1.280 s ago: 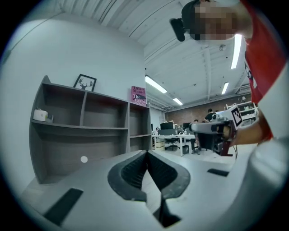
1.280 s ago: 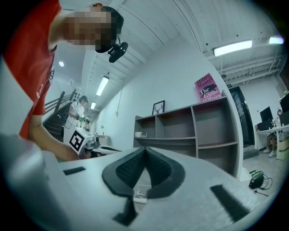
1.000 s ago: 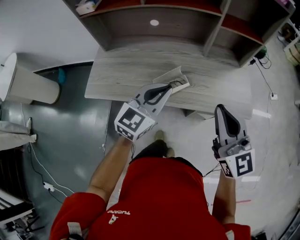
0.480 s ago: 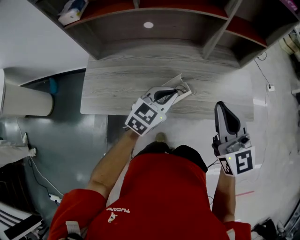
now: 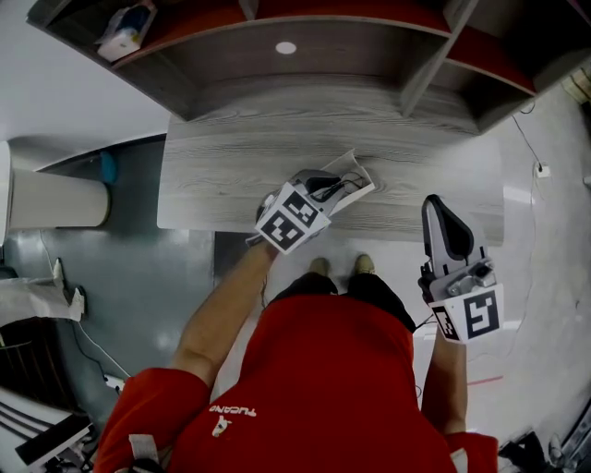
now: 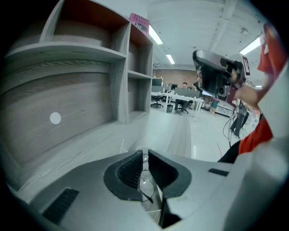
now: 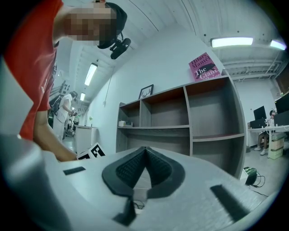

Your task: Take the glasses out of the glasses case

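Note:
A white glasses case (image 5: 358, 172) lies open near the front edge of the grey wooden desk (image 5: 231, 166). My left gripper (image 5: 330, 185) tips down over the case's near end, shut on thin wire-framed glasses (image 5: 347, 181). In the left gripper view the glasses (image 6: 145, 186) hang between the closed pads of that gripper (image 6: 145, 155), with one lens and a dark temple showing below them. My right gripper (image 5: 443, 222) is held off the desk's front right edge, away from the case. Its jaws meet at the tips with nothing between them in the right gripper view (image 7: 145, 150).
A shelf unit (image 5: 416, 65) stands on the back of the desk, with a small box (image 5: 125, 28) on its upper left shelf. A pink book (image 7: 204, 66) stands on top of it. A white cylinder (image 5: 51, 199) lies on the floor to the left.
My left gripper has sunk toward the desk and tipped downward, still shut on the glasses at the case. The right gripper has stayed off the desk's front right edge.

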The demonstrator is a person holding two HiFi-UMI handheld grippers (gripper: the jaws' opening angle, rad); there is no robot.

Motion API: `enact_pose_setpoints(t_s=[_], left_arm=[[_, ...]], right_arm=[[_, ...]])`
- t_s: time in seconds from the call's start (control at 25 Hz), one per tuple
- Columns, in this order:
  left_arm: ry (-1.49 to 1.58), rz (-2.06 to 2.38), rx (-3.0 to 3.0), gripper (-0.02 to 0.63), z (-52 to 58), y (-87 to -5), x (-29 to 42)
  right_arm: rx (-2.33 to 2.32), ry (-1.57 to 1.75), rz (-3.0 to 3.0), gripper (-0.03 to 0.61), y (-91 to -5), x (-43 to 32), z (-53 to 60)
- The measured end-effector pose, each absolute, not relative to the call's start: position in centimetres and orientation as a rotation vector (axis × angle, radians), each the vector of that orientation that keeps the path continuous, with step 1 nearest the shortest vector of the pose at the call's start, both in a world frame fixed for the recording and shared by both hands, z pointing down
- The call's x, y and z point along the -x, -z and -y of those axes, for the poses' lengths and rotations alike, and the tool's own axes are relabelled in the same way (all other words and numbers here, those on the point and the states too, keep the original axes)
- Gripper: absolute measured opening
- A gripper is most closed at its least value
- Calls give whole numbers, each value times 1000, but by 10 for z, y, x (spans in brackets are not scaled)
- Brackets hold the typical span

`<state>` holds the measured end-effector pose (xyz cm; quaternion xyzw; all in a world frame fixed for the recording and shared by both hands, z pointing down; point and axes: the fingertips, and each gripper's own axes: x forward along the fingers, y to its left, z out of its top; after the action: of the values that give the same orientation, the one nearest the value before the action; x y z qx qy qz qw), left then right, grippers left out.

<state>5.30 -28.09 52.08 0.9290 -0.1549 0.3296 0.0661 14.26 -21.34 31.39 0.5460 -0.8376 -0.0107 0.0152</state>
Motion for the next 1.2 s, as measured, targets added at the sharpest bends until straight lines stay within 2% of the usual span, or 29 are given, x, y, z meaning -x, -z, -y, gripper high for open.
enact_pose_setpoints(t_s=[0.12, 0.24, 0.44, 0.84, 1.2], left_arm=[[-1072, 478, -2753, 15, 286, -533, -55], [-1158, 473, -2707, 89, 290, -545, -57], [-1293, 422, -2665, 117, 294, -561, -63], [-1574, 269, -2530, 140, 297, -593, -59], [-1681, 199, -2457, 146, 291, -609, -58]], right_arm=[[-1672, 15, 2625, 5, -317, -152, 218], [-1654, -10, 2643, 5, -323, -159, 220], [-1640, -42, 2653, 5, -330, -173, 223], [-1650, -93, 2642, 5, -343, -195, 223], [-1656, -122, 2635, 5, -351, -205, 224]])
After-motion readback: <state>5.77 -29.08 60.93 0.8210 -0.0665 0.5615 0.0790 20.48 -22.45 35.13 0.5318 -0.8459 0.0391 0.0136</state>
